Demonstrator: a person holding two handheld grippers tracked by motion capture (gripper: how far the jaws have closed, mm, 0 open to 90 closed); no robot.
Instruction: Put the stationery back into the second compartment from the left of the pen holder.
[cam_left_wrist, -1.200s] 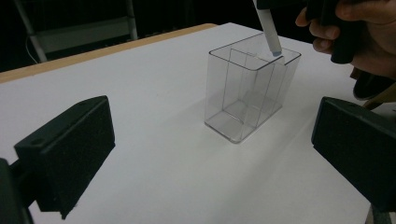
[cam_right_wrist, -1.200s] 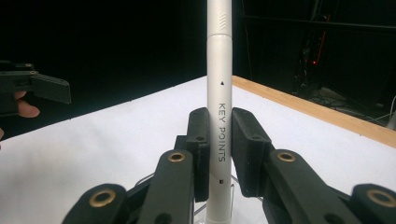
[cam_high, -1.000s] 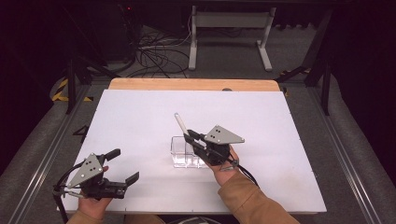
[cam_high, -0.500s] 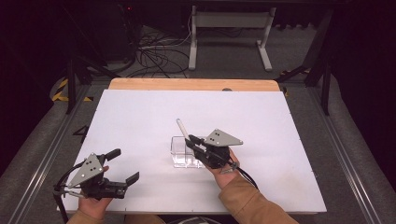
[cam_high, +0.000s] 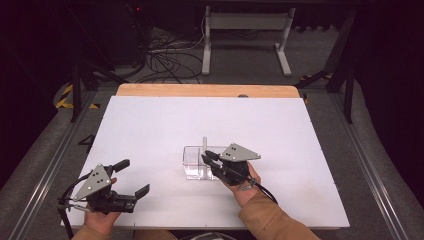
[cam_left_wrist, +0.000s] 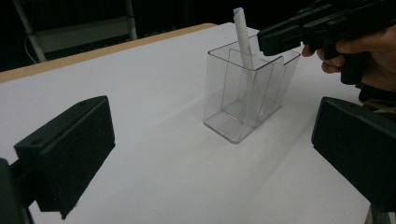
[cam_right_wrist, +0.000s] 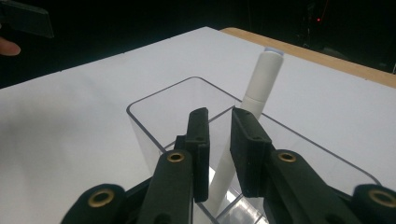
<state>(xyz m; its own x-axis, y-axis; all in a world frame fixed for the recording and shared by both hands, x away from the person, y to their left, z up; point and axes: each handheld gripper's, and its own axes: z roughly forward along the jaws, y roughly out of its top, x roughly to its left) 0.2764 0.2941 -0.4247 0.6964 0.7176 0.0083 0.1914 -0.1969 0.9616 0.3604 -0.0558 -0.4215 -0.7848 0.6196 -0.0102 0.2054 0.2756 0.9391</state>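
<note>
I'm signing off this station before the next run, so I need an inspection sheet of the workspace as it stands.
Surface: white table top, wooden strip along the far edge.
Job's things: clear plastic holder with an inner divider; white pen standing tilted inside it.
Clutter: nothing seen.
Grippers: left gripper open, near the front left edge; right gripper over the holder's rim, fingers nearly together, the pen beyond them, no grip visible.
Cables: one trails from each gripper; a tangle on the floor beyond.
Surroundings: dark room, metal table frame behind.

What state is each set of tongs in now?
Left tongs: open, holding nothing.
Right tongs: nearly shut, gripping nothing; white pen stands free in clear container.
</note>
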